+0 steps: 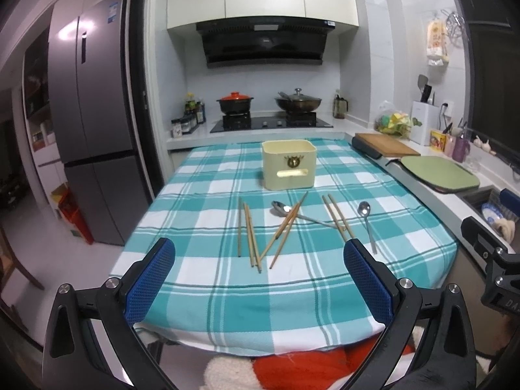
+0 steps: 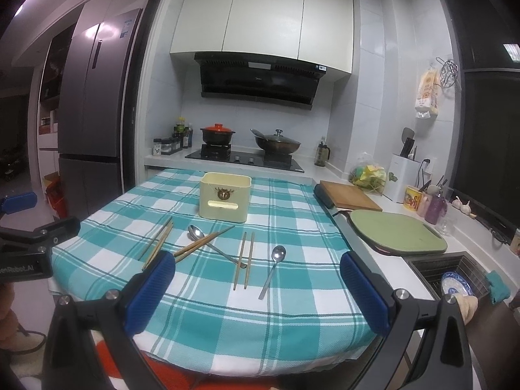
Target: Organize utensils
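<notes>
Both jaws stand wide apart and grip nothing: the left gripper [image 1: 259,260] and the right gripper [image 2: 256,273] hover at the near edge of the checked tablecloth [image 1: 201,227]. Nothing looks sorted yet. All utensils lie loose in front of the cream box [image 1: 288,164]: three pairs of chopsticks [image 1: 248,234] and two spoons, one spoon [image 1: 366,224] off to the right, the other spoon [image 2: 208,243] crossed by the middle chopsticks [image 2: 201,243]. Whether the box holds anything cannot be told; its inside is hidden.

tongs [image 2: 256,274] agape, chopsticks [image 2: 244,265] — spoons [image 2: 273,269] scattered
</notes>
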`<action>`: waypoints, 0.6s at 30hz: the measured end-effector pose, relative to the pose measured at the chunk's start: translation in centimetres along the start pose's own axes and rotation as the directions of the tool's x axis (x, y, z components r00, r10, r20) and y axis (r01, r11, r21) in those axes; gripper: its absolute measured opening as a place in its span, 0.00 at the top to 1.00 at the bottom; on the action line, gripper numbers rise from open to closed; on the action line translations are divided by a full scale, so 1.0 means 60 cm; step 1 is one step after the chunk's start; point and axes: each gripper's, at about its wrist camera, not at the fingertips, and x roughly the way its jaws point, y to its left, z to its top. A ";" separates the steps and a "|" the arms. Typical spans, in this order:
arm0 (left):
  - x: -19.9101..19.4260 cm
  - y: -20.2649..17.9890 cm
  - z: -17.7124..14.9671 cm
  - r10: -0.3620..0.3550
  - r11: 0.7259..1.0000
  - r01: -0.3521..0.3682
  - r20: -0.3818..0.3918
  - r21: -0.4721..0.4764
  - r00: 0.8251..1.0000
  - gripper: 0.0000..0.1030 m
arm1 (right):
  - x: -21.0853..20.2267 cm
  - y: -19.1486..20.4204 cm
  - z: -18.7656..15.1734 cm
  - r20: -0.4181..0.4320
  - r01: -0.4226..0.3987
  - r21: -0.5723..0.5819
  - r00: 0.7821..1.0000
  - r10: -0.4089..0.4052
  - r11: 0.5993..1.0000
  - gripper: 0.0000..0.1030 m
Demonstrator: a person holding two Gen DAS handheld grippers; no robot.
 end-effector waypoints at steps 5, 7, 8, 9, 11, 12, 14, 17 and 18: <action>0.002 -0.001 -0.002 -0.014 1.000 0.014 -0.004 0.002 1.000 0.00 | 0.000 -0.006 0.000 -0.011 0.005 0.018 1.000 -0.005 1.000 0.00; 0.002 -0.001 -0.001 -0.024 1.000 0.024 -0.005 -0.002 1.000 0.00 | 0.002 -0.010 0.001 -0.018 0.009 0.027 1.000 -0.008 1.000 0.00; 0.002 0.000 -0.001 -0.030 1.000 0.030 -0.006 -0.005 1.000 0.00 | 0.003 -0.011 0.001 -0.022 0.011 0.029 1.000 -0.010 1.000 0.00; 0.003 0.000 0.000 -0.030 1.000 0.030 -0.008 -0.007 1.000 0.00 | 0.004 -0.011 0.000 -0.026 0.012 0.030 1.000 -0.011 0.999 0.00; 0.004 0.001 -0.001 -0.025 1.000 0.025 -0.011 -0.008 1.000 0.00 | 0.006 -0.011 0.000 -0.031 0.015 0.030 0.999 -0.014 0.999 0.00; 0.004 0.000 0.000 -0.024 1.000 0.024 -0.011 -0.009 1.000 0.00 | 0.006 -0.011 0.001 -0.032 0.017 0.029 0.999 -0.016 0.999 0.00; 0.005 0.002 -0.001 -0.027 1.000 0.027 -0.011 -0.015 1.000 0.00 | 0.006 -0.010 0.001 -0.031 0.018 0.029 0.999 -0.017 0.999 0.00; 0.006 0.003 0.000 -0.026 0.999 0.026 -0.013 -0.019 1.000 0.00 | 0.007 -0.011 0.002 -0.034 0.019 0.028 0.999 -0.018 0.999 0.00; 0.006 0.003 0.000 -0.027 0.999 0.026 -0.013 -0.021 1.000 0.00 | 0.008 -0.011 0.002 -0.035 0.022 0.027 0.999 -0.021 0.999 0.00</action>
